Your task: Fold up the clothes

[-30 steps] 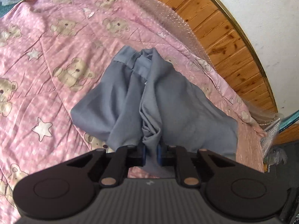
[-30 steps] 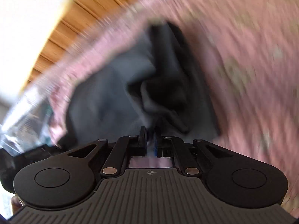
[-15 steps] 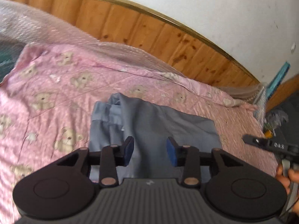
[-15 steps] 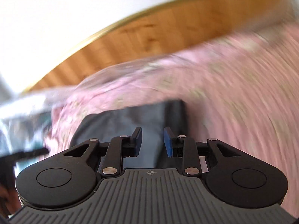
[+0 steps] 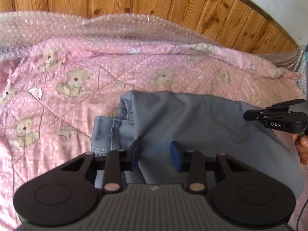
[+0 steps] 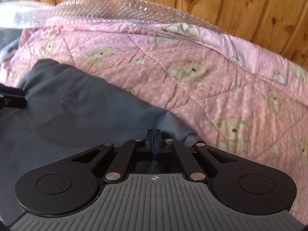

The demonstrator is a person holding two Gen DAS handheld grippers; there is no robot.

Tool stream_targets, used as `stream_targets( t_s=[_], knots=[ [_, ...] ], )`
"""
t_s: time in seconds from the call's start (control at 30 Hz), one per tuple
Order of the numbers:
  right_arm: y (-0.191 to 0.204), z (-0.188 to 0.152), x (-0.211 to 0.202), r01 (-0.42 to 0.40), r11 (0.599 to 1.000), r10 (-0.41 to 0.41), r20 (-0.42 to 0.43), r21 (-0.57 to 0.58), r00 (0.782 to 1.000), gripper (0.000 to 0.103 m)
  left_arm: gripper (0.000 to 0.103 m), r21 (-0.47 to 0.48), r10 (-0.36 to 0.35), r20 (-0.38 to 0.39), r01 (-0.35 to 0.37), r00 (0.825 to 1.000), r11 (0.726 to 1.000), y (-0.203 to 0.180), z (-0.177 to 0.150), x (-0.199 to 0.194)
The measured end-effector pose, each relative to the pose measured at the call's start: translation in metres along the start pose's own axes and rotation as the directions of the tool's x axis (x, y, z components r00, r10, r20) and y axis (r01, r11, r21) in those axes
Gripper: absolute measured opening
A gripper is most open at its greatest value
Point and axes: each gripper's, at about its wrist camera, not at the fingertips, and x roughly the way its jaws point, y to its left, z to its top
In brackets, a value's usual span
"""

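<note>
Nearest in the left wrist view, the left gripper [image 5: 155,154] is held partly open above the grey trousers [image 5: 192,123], with nothing between its blue pads; a second ago a bunch of the cloth was pinched there, and its jaws have since closed slightly after that release. In the right wrist view the right gripper [image 6: 153,141] is seen with its pads pressed together over the right-hand edge of the trousers; its jaws have just been closing, and whether cloth is caught between them cannot be told. The garment, hanging bunched a second ago, now lies spread on the pink bear-print quilt [image 5: 77,80], its waistband [image 5: 107,132] at the left. A fold appears to have been laid down, so a fresh edge is probably being sought. Beyond, bubble wrap [image 5: 115,27] lies along the quilt's far side, against a wooden panel [image 5: 154,0].
</note>
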Motion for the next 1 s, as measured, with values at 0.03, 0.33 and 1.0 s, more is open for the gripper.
stream_targets(
  t_s=[0.03,0.33,1.0],
  knots=[
    [-0.001,0.000,-0.021,0.010,1.000,-0.011,0.043,0.029,0.999,0.014,0.035,-0.005,-0.019,0.023,0.019,1.000,1.000,-0.001,0.000,-0.015],
    [0.094,-0.107,-0.106,-0.174,0.969,0.164,0.071,0.176,0.984,0.023,0.049,-0.022,-0.146,-0.014,0.146,0.989,0.989,-0.009,-0.049,-0.035],
    [0.194,-0.136,-0.164,0.232,0.883,-0.176,-0.172,0.408,0.969,0.100,0.103,0.004,-0.052,-0.076,0.053,0.996,0.999,-0.050,-0.101,-0.110]
  ],
)
